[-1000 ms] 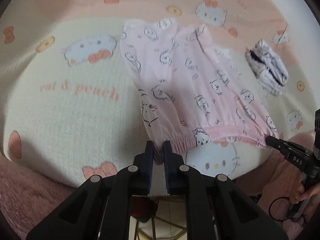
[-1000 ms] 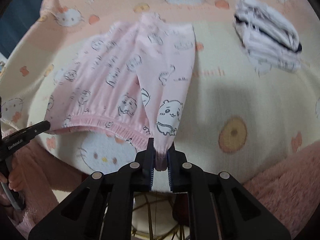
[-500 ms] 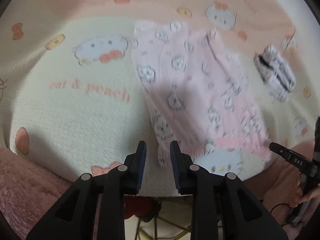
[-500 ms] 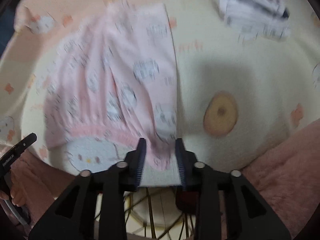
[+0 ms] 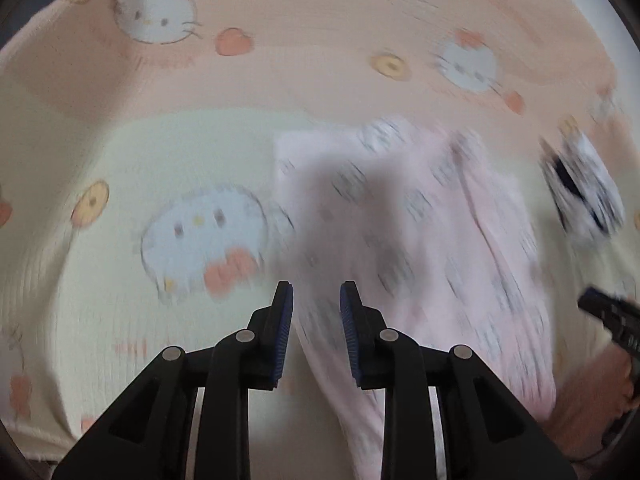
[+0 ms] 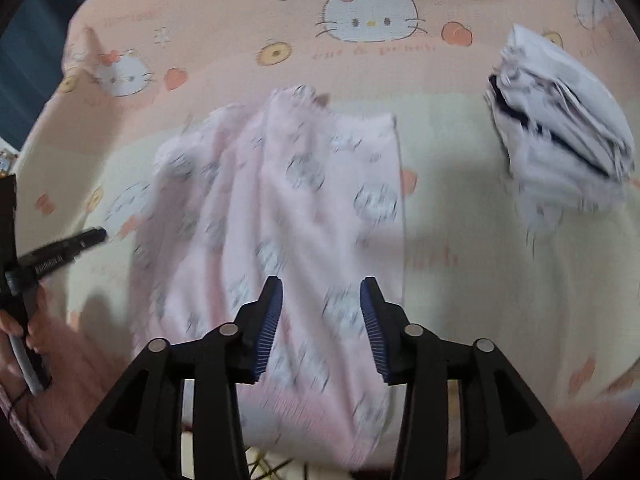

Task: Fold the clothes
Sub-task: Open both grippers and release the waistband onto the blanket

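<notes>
Cartoon-cat blanket [image 5: 168, 152] under blurred pink pants [image 6: 288, 208]; left tongs [image 5: 316, 308] and right tongs [image 6: 321, 300] gape empty.

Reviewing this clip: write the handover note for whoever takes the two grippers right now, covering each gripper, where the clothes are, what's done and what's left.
Left gripper: open, holding nothing, above the left part of the pink pants.
Right gripper: open, holding nothing, above the right part of the pants.
Pink pants lie flat on the cartoon-cat blanket, legs pointing away, waistband at the near edge. No fold visible yet, though the frames are blurred.
A folded white striped garment sits to the right, apart from the pants.
Left: probably fold the pants and set them by the folded garment.
</notes>
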Motion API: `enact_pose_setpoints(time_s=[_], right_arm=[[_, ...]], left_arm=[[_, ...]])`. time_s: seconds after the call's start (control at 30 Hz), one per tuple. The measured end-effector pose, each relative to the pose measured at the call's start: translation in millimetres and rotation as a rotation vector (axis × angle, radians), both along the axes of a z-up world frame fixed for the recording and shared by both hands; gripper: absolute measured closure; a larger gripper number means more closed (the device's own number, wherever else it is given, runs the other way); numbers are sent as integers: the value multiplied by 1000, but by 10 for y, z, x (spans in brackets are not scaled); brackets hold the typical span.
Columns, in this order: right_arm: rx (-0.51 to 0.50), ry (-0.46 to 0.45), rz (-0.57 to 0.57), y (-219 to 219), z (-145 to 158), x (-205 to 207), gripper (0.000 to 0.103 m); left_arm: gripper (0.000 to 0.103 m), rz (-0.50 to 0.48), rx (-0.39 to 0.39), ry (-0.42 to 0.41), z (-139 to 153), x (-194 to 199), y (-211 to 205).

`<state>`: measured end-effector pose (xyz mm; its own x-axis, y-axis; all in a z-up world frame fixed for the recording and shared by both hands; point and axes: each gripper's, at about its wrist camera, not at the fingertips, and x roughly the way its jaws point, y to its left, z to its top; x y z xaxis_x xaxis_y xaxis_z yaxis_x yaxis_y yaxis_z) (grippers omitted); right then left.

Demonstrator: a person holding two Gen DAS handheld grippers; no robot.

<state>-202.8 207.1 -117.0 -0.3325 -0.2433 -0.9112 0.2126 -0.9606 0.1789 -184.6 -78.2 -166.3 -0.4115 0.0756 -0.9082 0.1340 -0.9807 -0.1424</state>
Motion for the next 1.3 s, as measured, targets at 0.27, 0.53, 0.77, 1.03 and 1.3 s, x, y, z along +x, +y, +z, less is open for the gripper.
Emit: enact_pose_setpoints(time_s=[0.27, 0.53, 0.77, 1.03, 1.3], right_arm=[[222, 73, 8, -232, -555, -1115, 60], [351, 83, 99, -408, -970, -1553, 58], [695, 66, -44, 46, -1021, -1456, 58], [308, 215, 91, -595, -282, -1368, 57], [261, 75, 270, -1384, -676, -1702, 59]], left_arm=[[77, 51, 103, 27, -494, -726, -404], [76, -11, 93, 28, -694, -1014, -355], [76, 27, 115, 42, -629, -1096, -557], [76, 20, 147, 25, -648, -1126, -549], [75, 22, 135, 34, -682, -1163, -564]])
